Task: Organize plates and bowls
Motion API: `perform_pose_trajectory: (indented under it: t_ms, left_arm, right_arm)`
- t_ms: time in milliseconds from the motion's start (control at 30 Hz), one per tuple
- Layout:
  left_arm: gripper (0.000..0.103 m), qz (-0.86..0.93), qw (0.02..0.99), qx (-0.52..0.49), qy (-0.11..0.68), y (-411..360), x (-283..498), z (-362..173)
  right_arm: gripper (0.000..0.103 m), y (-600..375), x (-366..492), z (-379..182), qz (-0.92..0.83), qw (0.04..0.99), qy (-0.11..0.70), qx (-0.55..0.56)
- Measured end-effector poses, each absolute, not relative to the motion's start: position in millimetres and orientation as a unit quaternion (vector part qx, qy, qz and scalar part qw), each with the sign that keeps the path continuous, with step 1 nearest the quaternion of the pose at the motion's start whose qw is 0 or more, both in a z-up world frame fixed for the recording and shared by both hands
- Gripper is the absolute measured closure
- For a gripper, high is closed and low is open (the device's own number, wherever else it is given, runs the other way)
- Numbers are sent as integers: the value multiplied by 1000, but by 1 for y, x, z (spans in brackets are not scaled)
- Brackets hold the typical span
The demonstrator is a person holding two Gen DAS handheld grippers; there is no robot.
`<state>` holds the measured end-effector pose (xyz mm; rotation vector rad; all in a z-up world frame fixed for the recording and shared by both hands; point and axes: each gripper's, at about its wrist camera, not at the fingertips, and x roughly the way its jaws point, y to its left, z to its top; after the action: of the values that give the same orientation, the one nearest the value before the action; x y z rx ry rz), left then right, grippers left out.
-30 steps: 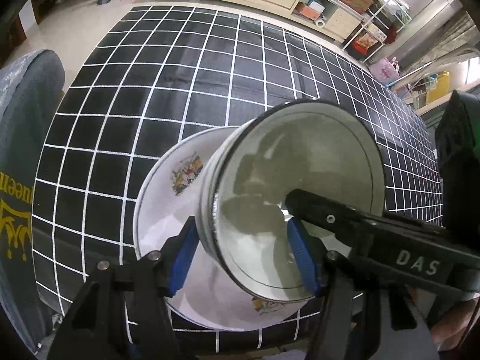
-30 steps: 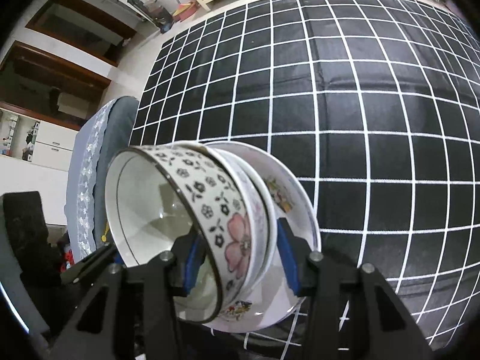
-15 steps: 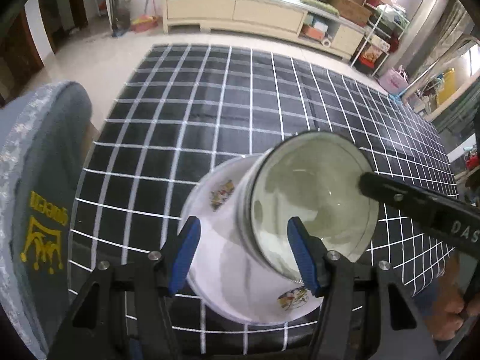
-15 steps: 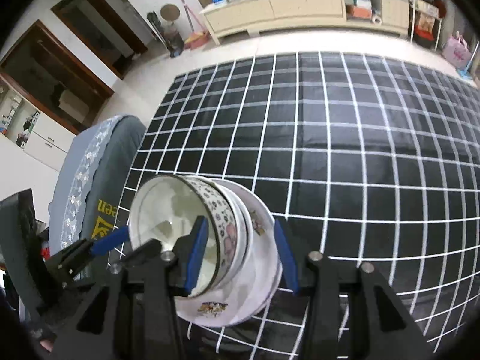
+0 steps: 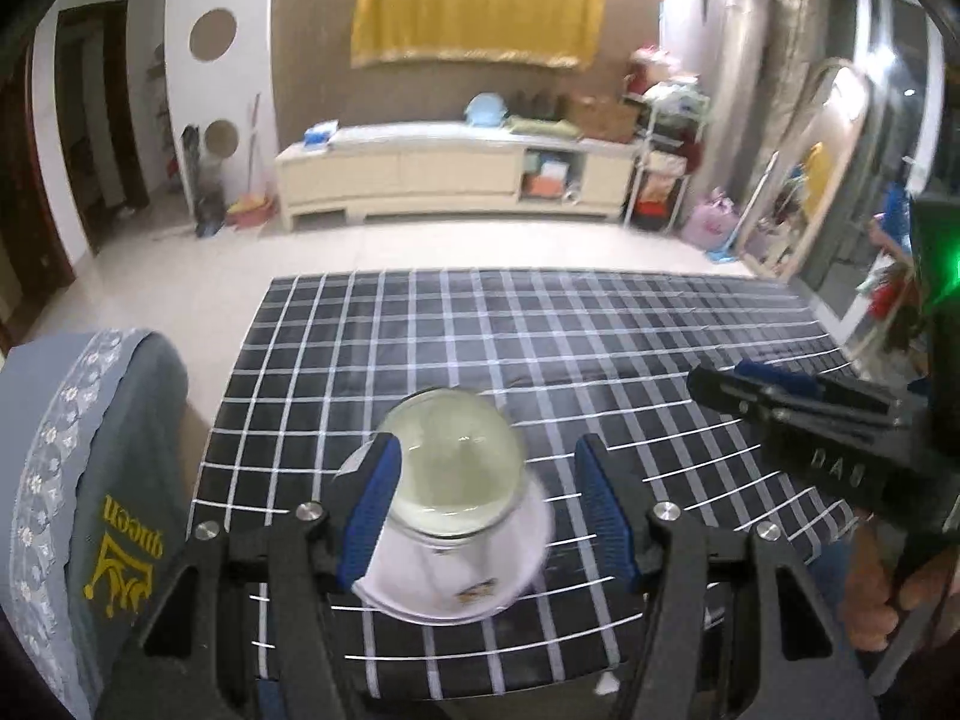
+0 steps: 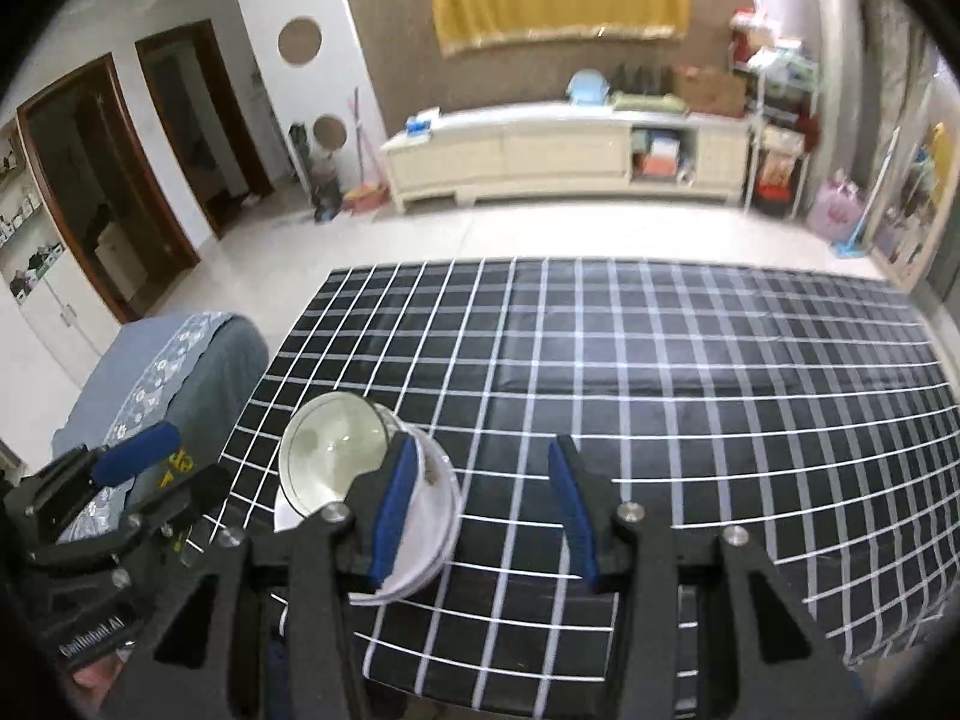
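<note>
A white bowl (image 5: 453,468) is nested on a white plate (image 5: 456,576) with small cartoon prints. The stack rests near the front left corner of the table with a black grid cloth (image 5: 600,348). My left gripper (image 5: 486,516) hovers above and behind the stack, open, with its blue pads (image 5: 369,516) clear of the bowl. In the right wrist view the bowl (image 6: 333,450) and plate (image 6: 432,516) lie low and left, partly behind one finger. My right gripper (image 6: 483,510) is open and holds nothing. Each view shows the other gripper: the right gripper (image 5: 798,420) and the left gripper (image 6: 120,480).
A chair with a grey cover (image 5: 90,510) stands against the table's left side, also seen in the right wrist view as the grey chair (image 6: 180,372). A hand (image 5: 870,588) holds the right gripper's handle. A cream cabinet (image 5: 420,180) lines the far wall beyond pale floor.
Both grippers have risen and pulled back from the bowl and plate, which were between their fingers. The stack stays on the table and now looks small. Both views tilted up toward the room.
</note>
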<state>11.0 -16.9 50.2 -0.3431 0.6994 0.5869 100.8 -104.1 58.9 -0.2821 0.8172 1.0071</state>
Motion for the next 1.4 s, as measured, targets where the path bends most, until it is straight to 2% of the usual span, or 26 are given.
perform_pose_trajectory:
  t_ms: [133,200,333,400,500,600,767,833,1400]
  left_arm:
    - [45,275,896,-151,314,-41,12,66]
    - [45,277,899,-148,305,-50,10,72]
    - [45,280,905,-156,280,-66,-3,83]
    - [44,282,909,-150,266,-73,-10,89]
    - [34,291,917,-127,243,-92,-20,101]
    - [24,293,921,-113,231,-102,-26,107]
    - [18,298,925,-99,215,-124,-38,113]
    - [15,304,924,-88,213,-130,-41,113]
    - [13,287,932,-78,208,-151,-52,117]
  right_arm:
    - [52,-144,96,80,443,818,347,-117]
    - [43,-159,92,91,432,834,325,-114]
    - [32,-185,83,108,414,859,280,-111]
    - [19,-199,77,114,409,868,264,-103]
    - [11,-217,70,121,408,874,246,-93]
    - [9,-227,63,126,426,867,245,-86]
    - [0,-236,49,129,437,864,231,-97]
    - [0,-238,45,128,435,865,227,-106]
    - [0,-259,19,129,425,876,191,-121]
